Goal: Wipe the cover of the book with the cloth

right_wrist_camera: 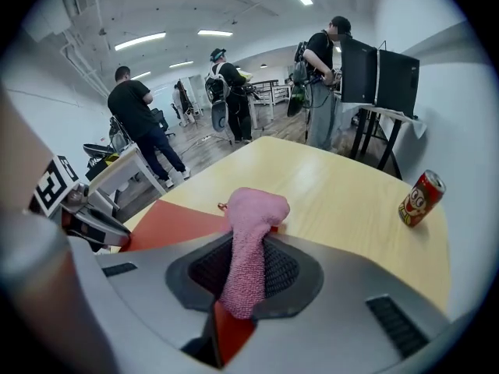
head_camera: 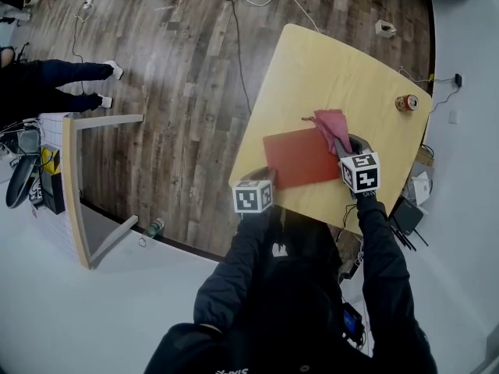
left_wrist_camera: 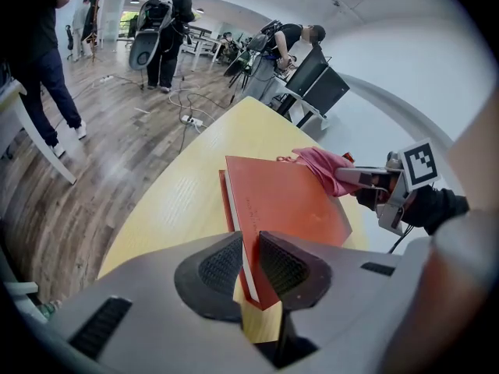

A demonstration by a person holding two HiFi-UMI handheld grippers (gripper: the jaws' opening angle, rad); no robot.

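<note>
The left gripper (left_wrist_camera: pixel 248 265) clenches the near edge of the flat red hardcover book (left_wrist_camera: pixel 284 201). The right gripper (right_wrist_camera: pixel 248 275) grasps the fluffy pink cloth (right_wrist_camera: pixel 253 216), bunched beyond its jaws on the cover.

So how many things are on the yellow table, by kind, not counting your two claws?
red book: 1
pink cloth: 1
can: 1
Total: 3
</note>
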